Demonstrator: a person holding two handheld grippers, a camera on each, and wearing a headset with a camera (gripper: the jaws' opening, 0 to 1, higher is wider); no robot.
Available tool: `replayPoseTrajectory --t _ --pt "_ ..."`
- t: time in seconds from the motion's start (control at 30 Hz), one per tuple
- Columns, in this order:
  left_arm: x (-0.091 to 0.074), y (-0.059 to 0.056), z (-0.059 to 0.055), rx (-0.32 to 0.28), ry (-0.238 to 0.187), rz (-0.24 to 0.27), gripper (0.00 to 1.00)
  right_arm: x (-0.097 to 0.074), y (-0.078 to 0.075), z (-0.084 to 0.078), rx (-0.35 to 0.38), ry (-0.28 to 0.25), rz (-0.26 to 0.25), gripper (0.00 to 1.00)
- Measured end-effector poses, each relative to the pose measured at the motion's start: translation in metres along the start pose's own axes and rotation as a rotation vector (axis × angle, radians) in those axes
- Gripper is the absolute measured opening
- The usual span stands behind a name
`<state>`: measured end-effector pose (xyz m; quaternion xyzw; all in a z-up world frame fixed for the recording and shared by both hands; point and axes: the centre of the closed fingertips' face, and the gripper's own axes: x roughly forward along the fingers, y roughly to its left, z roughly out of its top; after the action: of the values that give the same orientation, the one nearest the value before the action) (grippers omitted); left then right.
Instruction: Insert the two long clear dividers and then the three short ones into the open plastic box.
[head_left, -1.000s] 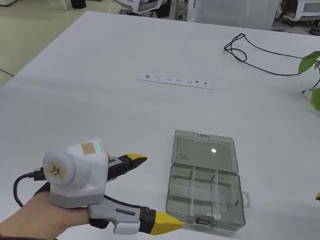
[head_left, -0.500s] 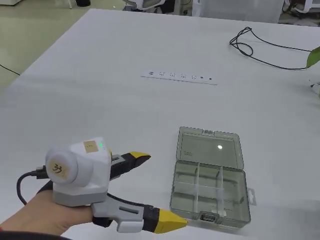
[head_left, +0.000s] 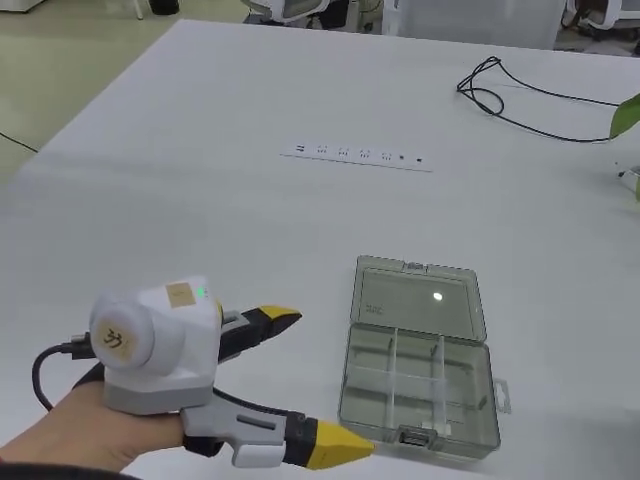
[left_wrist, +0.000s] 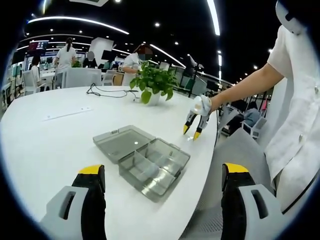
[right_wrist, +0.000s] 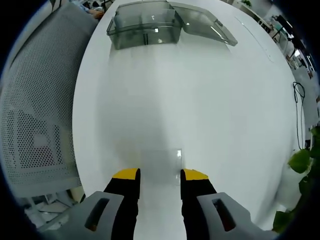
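- Head view: one white table (head_left: 200, 200), smooth and matte, carries every item; its edge is rounded in the left gripper view.
- One plastic box (head_left: 418, 395), smoke-tinted, see-through and rectangular with rounded corners, sits open near the table's near edge. Its hinged lid (head_left: 420, 298) lies flat behind the base.
- Left gripper (head_left: 322, 382): white moulded body with two black jaws tipped in yellow. The jaws are spread wide with nothing between them. It points toward the box and does not touch it.
- Right gripper (right_wrist: 159, 175): same build. The jaws are parted by a narrow gap and are empty. It is low over bare table, well apart from the box.
- One potted plant (left_wrist: 152, 82) with green leaves.
- One black cable (head_left: 500, 95), loosely looped.
- One flush socket strip (head_left: 355, 157), long and thin.
- Two long clear dividers (head_left: 391, 362) stand upright side by side in the base. The short cross pieces are too faint to count.
- One small clear flat piece (right_wrist: 178, 156) lies on the table just ahead of the right gripper's tip.
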<state>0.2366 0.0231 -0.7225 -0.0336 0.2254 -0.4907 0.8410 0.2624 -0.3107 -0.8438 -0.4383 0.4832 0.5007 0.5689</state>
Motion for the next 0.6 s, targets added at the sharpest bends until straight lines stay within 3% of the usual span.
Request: replayPoseTrajectory --t 0.2,0.6 --pt "-0.001 -0.001 0.0 -0.001 0.002 -0.002 0.99 -0.006 -0.003 0.008 0.01 -0.026 -0.032 0.32" --pt "0.002 -0.004 0.011 0.012 -0.003 -0.022 0.97 -0.043 -0.008 0.056 0.015 -0.141 -0.137 0.32"
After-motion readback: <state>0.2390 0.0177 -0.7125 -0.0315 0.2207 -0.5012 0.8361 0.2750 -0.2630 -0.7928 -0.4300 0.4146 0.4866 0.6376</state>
